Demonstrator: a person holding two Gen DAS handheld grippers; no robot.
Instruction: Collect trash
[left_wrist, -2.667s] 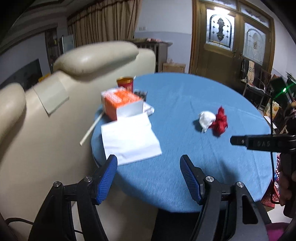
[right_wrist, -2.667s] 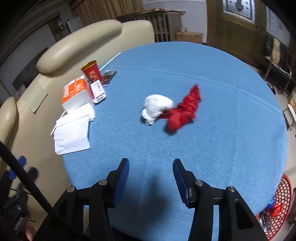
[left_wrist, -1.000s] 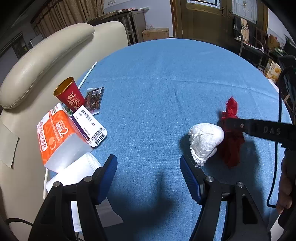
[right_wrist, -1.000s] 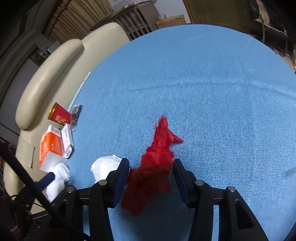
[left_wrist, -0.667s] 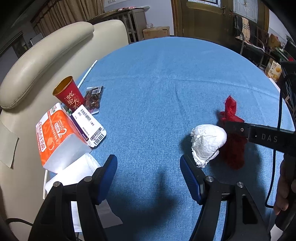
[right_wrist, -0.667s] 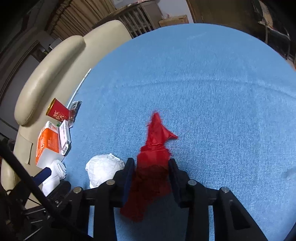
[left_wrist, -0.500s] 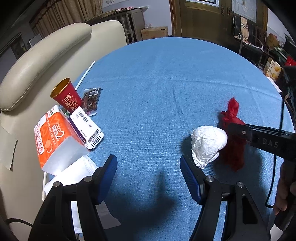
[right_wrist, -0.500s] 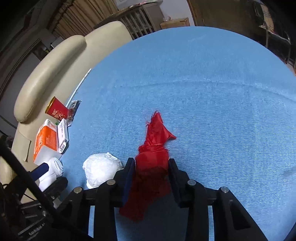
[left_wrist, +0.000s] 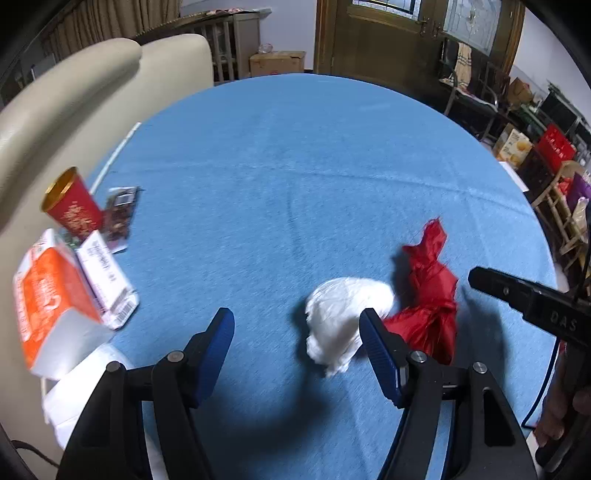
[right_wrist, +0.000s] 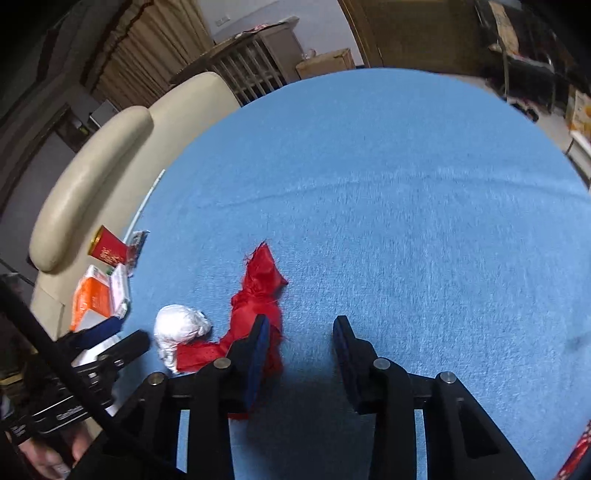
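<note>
Tilting steeply down over the blue counter (left_wrist: 295, 166), the left gripper (left_wrist: 295, 315) has its jaws spread, with a white wad (left_wrist: 343, 310) at its right fingertip. The right gripper (right_wrist: 301, 319), also angled down, has its jaws parted over bare counter. The red rag (right_wrist: 255, 295) lies beside and partly behind its left finger.

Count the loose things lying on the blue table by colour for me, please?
Red: 2, a crumpled bag and a cup.
White: 3, a crumpled wad, a small box, a folded sheet.
Orange: 1, a pack.
Dark: 1, a snack packet.
Total: 7.
</note>
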